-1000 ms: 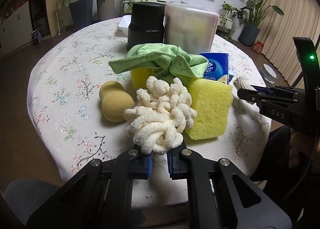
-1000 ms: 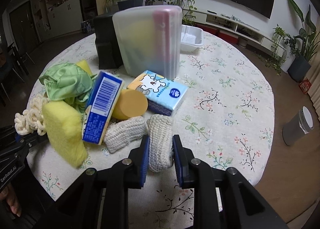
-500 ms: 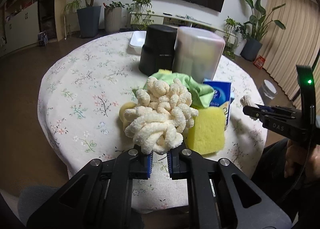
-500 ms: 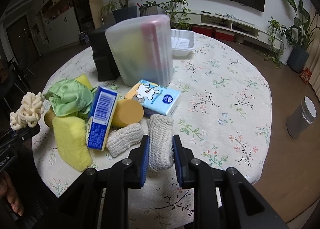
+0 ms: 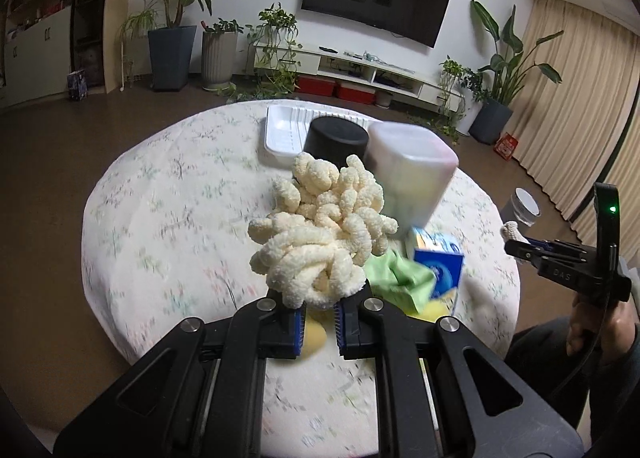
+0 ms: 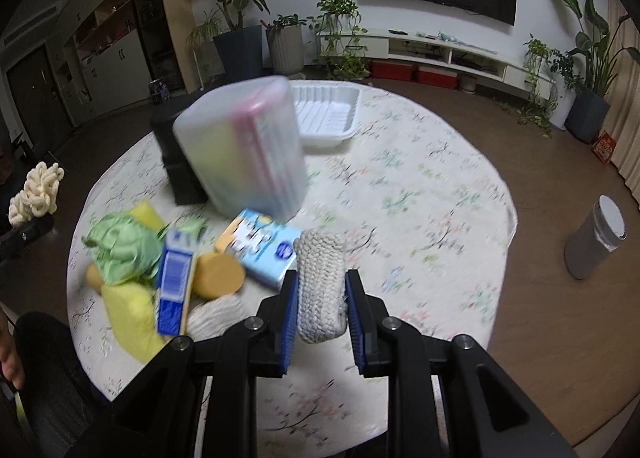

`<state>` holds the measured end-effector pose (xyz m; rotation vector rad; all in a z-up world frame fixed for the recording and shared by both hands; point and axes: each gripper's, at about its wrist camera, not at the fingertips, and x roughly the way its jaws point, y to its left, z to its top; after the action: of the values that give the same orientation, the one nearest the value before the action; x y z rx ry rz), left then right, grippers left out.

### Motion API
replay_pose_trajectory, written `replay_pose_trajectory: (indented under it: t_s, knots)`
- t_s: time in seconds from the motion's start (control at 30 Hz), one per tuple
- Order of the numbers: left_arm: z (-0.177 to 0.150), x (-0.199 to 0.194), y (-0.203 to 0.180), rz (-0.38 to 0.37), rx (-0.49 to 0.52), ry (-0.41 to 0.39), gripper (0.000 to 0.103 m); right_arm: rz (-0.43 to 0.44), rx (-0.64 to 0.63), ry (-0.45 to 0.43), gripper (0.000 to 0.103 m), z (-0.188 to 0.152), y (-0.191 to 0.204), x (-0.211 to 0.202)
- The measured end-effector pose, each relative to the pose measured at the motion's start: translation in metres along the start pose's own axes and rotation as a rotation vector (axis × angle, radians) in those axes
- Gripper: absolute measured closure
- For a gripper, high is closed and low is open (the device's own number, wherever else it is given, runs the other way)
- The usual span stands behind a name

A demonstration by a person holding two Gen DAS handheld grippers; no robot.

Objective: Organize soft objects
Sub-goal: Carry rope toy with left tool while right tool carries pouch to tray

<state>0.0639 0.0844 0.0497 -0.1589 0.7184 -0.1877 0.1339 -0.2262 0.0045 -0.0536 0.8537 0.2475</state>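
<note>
Chenille mop head [image 5: 322, 232], cream and loopy, sits clamped in my left gripper [image 5: 320, 318], held above the floral table [image 5: 168, 226]. My right gripper [image 6: 322, 312] squeezes a knitted scrubber [image 6: 322, 284] over the pile beside the tissue pack [image 6: 264, 250] and green cloth [image 6: 120, 248].

We have two fisheye views, each looking forward along a handheld tool, raised above the near edge of a round surface [image 5: 132, 218] and tilted down across it toward the wall television [image 5: 376, 4]. The left tool [image 5: 319, 316] view sits nearer the surface's left edge; the right tool [image 6: 322, 312] view sits further right. Both share the translucent container [image 6: 244, 154], the white tray [image 5: 284, 130] at the far edge, and each other's tool.
</note>
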Motion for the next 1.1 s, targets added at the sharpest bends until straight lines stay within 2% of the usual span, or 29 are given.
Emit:
replay_pose_trajectory:
  t_s: [0.37,0.67,0.77,0.93,1.1]
  knots:
    - [0.054,0.037,0.027,0.023,0.039,0.006,0.093,-0.019,-0.008,-0.022,0.078,0.044,-0.019,0.008]
    - [0.106,0.086,0.042,0.025,0.084,0.023,0.093,-0.024,0.008,-0.043,0.078,0.096,-0.049,0.032]
    - [0.126,0.104,0.045,0.047,0.111,0.026,0.093,-0.023,0.008,-0.044,0.078,0.116,-0.059,0.045]
    - [0.152,0.151,0.049,0.028,0.150,0.091,0.093,0.010,-0.010,-0.024,0.078,0.150,-0.068,0.079]
    - [0.164,0.201,0.045,0.027,0.209,0.153,0.093,0.031,-0.080,0.011,0.078,0.180,-0.057,0.117]
